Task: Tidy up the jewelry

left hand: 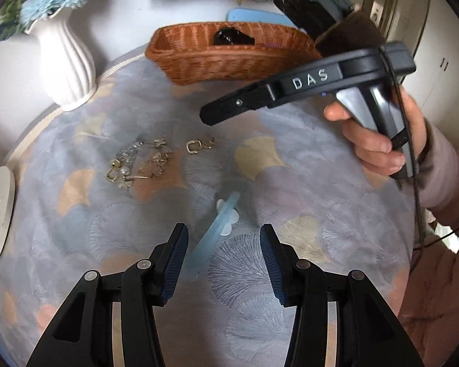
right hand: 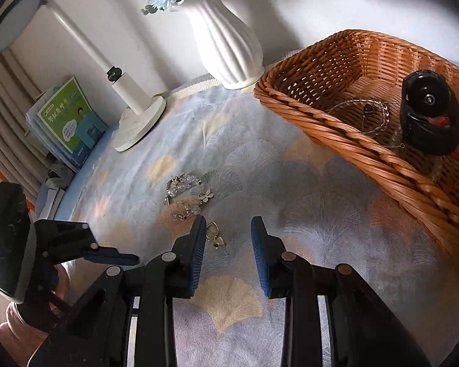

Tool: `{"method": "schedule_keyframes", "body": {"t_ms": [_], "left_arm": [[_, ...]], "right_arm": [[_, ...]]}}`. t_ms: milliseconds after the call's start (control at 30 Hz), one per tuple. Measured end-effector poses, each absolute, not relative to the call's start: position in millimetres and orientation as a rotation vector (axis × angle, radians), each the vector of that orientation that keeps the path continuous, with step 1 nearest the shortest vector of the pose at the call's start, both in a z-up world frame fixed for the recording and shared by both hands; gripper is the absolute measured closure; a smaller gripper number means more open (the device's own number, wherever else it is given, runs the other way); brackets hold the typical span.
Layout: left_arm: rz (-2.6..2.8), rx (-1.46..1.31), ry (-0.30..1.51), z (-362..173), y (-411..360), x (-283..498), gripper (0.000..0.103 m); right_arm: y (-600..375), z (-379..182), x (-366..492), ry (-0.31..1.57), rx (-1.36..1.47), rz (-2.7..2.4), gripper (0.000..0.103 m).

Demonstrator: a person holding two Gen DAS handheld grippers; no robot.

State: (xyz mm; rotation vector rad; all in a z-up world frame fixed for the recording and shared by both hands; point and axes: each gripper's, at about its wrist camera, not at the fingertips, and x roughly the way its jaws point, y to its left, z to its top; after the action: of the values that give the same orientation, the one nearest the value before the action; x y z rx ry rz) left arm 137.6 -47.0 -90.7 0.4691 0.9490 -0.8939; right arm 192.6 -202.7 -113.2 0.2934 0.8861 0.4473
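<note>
Wicker basket [right hand: 345,150] stands at the far right of the patterned cloth [right hand: 321,214]; a chain [right hand: 359,113] and a black object [right hand: 428,116] are already inside it, so part of the sorting is judged done. Left on the cloth: a tangled jewelry pile [right hand: 185,197] near the centre, a gold clasp piece [right hand: 214,237] just right of it, and — seen only from the left wrist — a pale blue clip [left hand: 212,234] nearer the person. Most of the work is therefore judged still outstanding.

Left gripper [left hand: 224,249] is pitched steeply down over the cloth, jaws parted and empty; the clip lies on the cloth between its fingertips, untouched by the pads. Right gripper [right hand: 228,246] is angled down less steeply, jaws parted narrowly, nothing held; the clasp piece lies just beside its left finger [right hand: 195,253]. The right hand [left hand: 379,140] is seen wrapped around the handle — a pink sleeve [left hand: 443,180] behind it. A vase [right hand: 226,42] and lamp [right hand: 131,104] stand at the far edge.
</note>
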Motion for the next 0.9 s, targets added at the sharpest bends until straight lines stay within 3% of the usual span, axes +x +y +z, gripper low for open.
{"method": "schedule_keyframes", "body": {"t_ms": [167,667,733,767,833,900], "left_arm": [[-0.858,0.452,0.976,-93.1,-48.8,141.6,0.072],[-0.772,0.307,0.991,-94.7,-27.9,140.5,0.073],[-0.759,0.295,0.989,-94.3,-25.9,139.1,0.077],[-0.748,0.292,0.985,-94.0,-24.8,137.8,0.085],[-0.741,0.265,0.989,-92.8,-21.5,136.2,0.09],[-0.733,0.249,0.989,-92.4,-20.2,135.0,0.09]], "right_arm": [[-192.3,-112.1,189.7,0.886,0.238,0.459,0.07],[-144.8,-115.2,171.9,0.878,-0.076,0.41,0.07],[-139.6,-116.5,170.0,0.878,-0.113,0.393,0.071],[-137.7,-116.2,169.0,0.873,-0.127,0.387,0.081],[-132.2,-116.6,165.6,0.864,-0.16,0.391,0.1],[-128.9,-116.2,163.0,0.853,-0.184,0.382,0.102]]}}
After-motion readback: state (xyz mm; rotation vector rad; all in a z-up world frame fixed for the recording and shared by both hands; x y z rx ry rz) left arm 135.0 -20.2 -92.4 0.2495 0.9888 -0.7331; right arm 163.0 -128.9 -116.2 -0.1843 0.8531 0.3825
